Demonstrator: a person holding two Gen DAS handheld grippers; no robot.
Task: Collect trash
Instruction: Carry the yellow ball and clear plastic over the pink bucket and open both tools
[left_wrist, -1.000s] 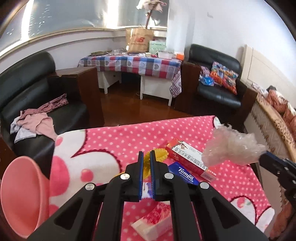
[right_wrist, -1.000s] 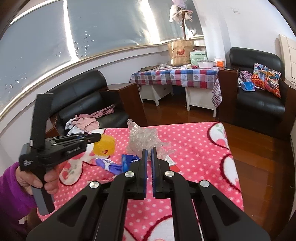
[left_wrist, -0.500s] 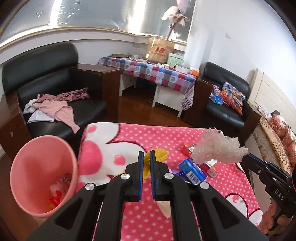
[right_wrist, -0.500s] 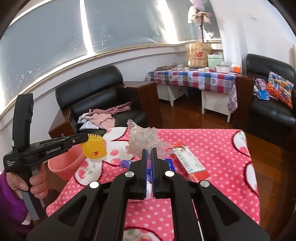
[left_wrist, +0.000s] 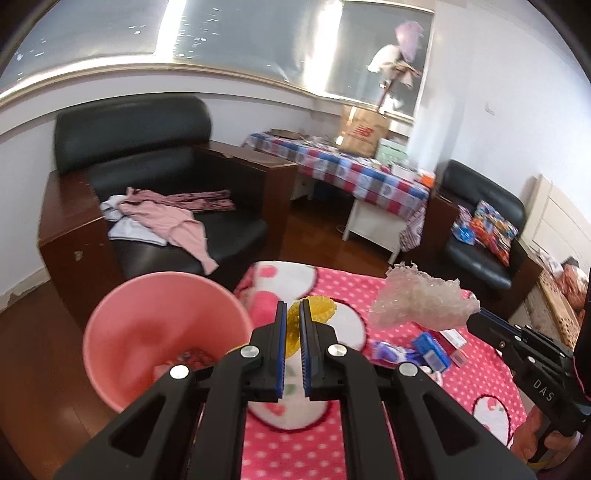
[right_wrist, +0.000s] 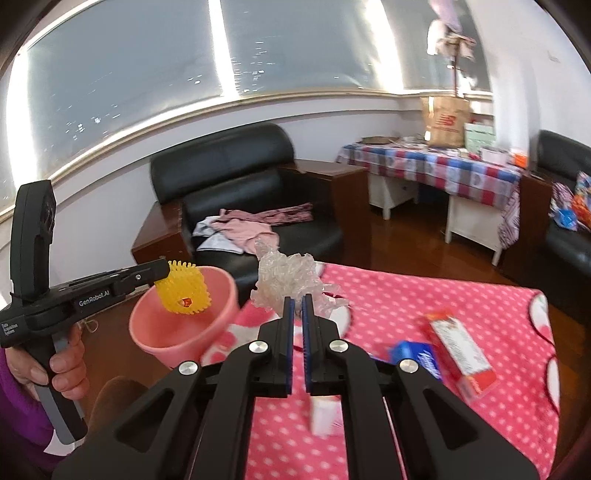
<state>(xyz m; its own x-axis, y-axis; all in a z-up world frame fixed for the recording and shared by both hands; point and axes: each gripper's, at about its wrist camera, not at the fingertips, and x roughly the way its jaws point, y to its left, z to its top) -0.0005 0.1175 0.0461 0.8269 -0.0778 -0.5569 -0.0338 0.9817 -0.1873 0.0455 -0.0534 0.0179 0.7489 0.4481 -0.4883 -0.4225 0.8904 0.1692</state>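
The left gripper (left_wrist: 291, 325) was closed on a yellow spiky ball (right_wrist: 183, 291), with its jaws pressing the ball from two sides. In the right wrist view this ball hung just above the mouth of the pink bin (right_wrist: 221, 295), toward the rim nearest to the gripper, so the bin lay directly below and a little ahead of the left gripper. I judge that the coming move needed only a small advance and then an opening of the jaws, so the ball would drop inside. Some trash was already visible at the bottom of the bin.

The right gripper (right_wrist: 297, 306) was closed on a crumpled clear plastic wrap (left_wrist: 421, 299), which stuck out ahead of its fingertips. The bin lay to the left of this gripper and somewhat ahead, still clearly apart, therefore the left gripper was the nearer one to the bin and should release first.

On the table with the pink dotted cloth (right_wrist: 424, 295), to the right of the right gripper, a red box (right_wrist: 461, 354) and a blue packet (right_wrist: 417, 356) lay touching each other, not yet collected.
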